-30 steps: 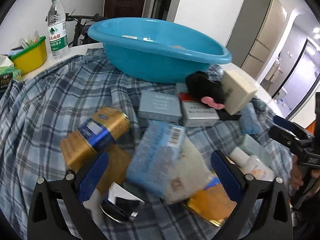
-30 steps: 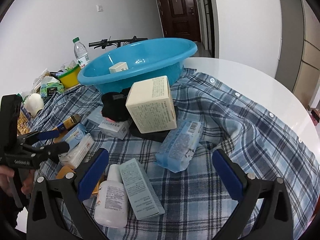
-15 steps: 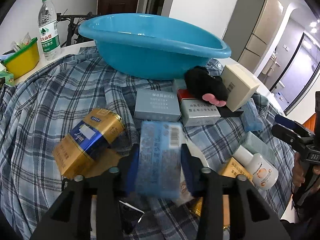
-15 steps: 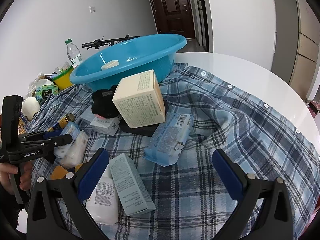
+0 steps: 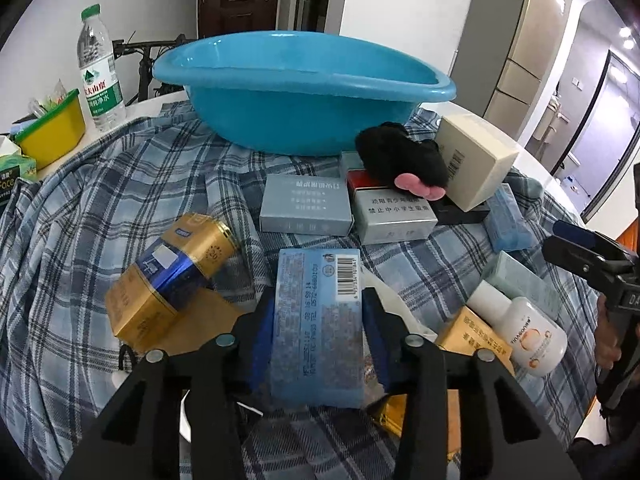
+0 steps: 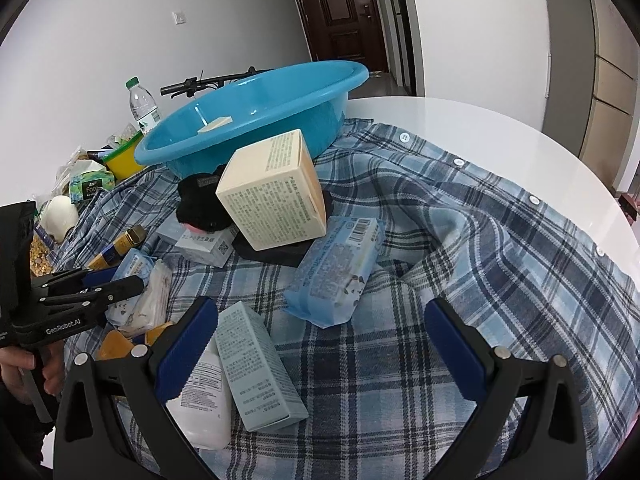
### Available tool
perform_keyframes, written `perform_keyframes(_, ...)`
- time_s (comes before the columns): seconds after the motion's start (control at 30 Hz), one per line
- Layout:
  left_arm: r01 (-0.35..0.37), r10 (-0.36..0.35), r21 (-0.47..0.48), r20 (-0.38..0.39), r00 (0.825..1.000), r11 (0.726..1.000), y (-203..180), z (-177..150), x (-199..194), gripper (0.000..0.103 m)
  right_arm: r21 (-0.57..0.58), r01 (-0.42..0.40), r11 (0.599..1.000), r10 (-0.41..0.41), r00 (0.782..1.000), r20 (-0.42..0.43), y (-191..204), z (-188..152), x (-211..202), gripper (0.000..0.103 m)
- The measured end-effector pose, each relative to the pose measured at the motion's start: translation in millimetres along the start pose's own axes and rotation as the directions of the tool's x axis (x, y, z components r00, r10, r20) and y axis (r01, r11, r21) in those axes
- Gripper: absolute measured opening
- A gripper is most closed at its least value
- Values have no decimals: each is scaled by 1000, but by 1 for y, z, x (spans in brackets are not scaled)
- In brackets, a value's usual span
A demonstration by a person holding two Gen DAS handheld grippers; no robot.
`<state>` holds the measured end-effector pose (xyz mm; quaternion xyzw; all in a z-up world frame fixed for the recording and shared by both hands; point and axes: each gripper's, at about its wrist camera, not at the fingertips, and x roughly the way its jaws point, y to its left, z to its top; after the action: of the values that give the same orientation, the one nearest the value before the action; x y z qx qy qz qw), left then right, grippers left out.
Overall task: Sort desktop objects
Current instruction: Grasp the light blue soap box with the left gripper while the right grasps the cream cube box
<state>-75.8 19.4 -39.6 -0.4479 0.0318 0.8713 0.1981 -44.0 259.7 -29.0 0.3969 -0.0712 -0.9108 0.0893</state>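
The left hand-held gripper (image 5: 319, 322) has its 2 blue pads against the long sides of a blue tissue pack (image 5: 318, 320), barcode end pointing away; the jaws are opening slightly at this moment, yet the pads still press on the pack. The pack sits above the checked shirt (image 5: 100, 216) spread over the white bench (image 6: 480, 120), with a white wrapped packet (image 5: 390, 300) just beside it on the right.

The right hand-held gripper (image 6: 320, 340) is wide open with nothing between its pads. It hangs over the shirt, with a pale blue carton (image 6: 256, 368) and a white bottle (image 6: 204, 400) lying by its left finger. A second blue tissue pack (image 6: 336, 272) lies just beyond them, its far end tucked under a cream box (image 6: 272, 192) that tilts on a black pad (image 6: 280, 252).

Near the left gripper, a gold and blue tin (image 5: 188, 256) lies on its side on a gold box (image 5: 136, 308). Farther off are a grey-blue box (image 5: 306, 210) and a silver box (image 5: 394, 216), side by side, with a black plush toy (image 5: 404, 160) resting on the silver one.

The blue basin (image 6: 256, 120) stands at the far edge of the shirt and holds 1 small cream block (image 6: 214, 125). Beyond it stand a water bottle (image 5: 98, 72) and a yellow tub (image 5: 52, 132).
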Motion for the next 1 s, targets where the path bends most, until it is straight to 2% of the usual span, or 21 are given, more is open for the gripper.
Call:
perform_keyframes(0.33,-15,15,-14,22,1000,1000,1,-3,0,41,18,8,1000,-8,1000,-12,-7,-2,1,103)
perform_keyframes(0.47,-73,73,1,20,997,997,-4,-6,-4,41,7,9,1000,-9,1000,-6,-5,2,0,103)
perform_keyframes(0.53,-75,75,-5,32,997,997,-5,-8,-9,41,-3,7,1000,-7,1000,-5,-3,5,0,103)
perform_keyframes(0.7,-76,80,-64,67,995,995,-3,-12,-19,41,-66,3,998,-4,1000,-8,12,15,8,103)
perform_keyframes(0.87,-70,80,-120,84,993,990,5,-15,-26,41,-143,39,989,-42,999,-21,25,33,22,103)
perform_keyframes(1.0,-80,89,-117,76,993,990,5,-20,-26,41,-177,50,983,-58,997,-44,32,47,36,103)
